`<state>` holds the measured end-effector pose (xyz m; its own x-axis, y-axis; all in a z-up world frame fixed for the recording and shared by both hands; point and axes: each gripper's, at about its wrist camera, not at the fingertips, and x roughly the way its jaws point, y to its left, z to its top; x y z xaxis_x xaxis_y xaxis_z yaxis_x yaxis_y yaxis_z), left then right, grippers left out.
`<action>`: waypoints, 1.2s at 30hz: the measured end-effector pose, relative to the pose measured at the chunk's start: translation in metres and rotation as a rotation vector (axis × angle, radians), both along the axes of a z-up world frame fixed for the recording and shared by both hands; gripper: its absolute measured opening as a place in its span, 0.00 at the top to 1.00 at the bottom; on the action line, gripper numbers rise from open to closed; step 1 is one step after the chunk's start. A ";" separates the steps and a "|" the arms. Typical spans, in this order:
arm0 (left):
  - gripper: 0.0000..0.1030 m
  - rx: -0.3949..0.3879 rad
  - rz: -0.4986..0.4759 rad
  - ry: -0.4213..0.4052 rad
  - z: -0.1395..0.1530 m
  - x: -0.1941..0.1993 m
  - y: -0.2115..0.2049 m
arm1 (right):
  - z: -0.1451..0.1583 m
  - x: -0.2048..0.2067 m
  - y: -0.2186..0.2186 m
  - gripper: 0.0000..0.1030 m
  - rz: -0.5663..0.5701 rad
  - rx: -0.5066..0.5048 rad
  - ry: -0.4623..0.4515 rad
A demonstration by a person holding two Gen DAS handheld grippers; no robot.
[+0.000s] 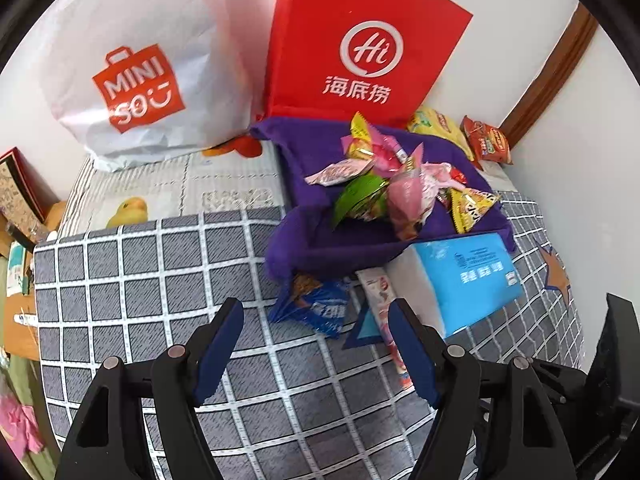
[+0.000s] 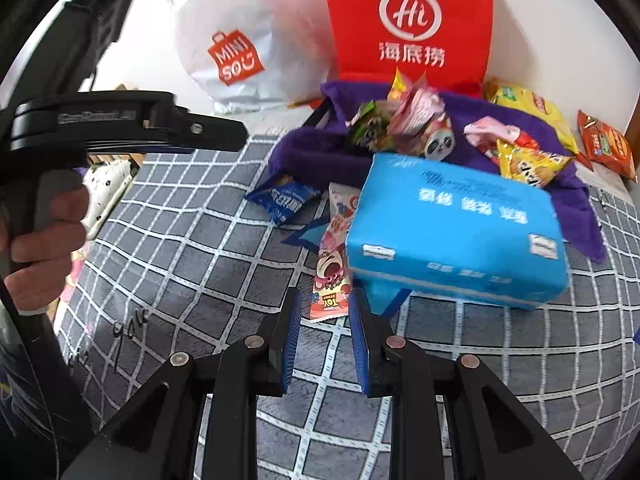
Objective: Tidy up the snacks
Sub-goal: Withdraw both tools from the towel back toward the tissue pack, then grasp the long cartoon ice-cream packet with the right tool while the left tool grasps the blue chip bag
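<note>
Grey grid-check bedsheet [image 2: 168, 264] fills the scene. Far side, against the wall: white plastic Miniso bag [image 1: 132, 80] on the left, red Haidilao paper bag [image 1: 360, 48] on the right. In front of them lies a purple fleece cloth [image 1: 320, 236] heaped with mixed snack packets [image 1: 384, 184]. A blue tissue pack [image 2: 456, 236] sits near right of the cloth. A blue crinkled biscuit packet [image 2: 284, 200] and a long pink strawberry-bear snack stick [image 2: 332, 268] lie on the sheet just left of the pack. The right gripper [image 2: 324, 308] is part-spread, empty, straddling the stick's near end. The left gripper [image 1: 316, 344] is spread wide, empty. Likely step: grab the stick. Best to lower until the pads bracket the wrapper, keeping clear of the tissue pack, and pinch mid-width so the foil doesn't slip.
</note>
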<state>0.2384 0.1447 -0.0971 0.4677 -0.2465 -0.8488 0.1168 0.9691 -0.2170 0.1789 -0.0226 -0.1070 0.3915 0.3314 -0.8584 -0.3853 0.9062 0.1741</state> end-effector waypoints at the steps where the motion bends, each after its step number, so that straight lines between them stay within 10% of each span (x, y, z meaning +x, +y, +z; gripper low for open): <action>1: 0.29 0.000 0.001 0.002 -0.002 0.000 0.002 | -0.004 0.002 0.003 0.76 0.000 -0.002 0.006; 36: 0.29 0.008 0.014 0.059 -0.030 0.002 0.019 | -0.041 0.017 0.036 0.57 0.031 -0.156 -0.016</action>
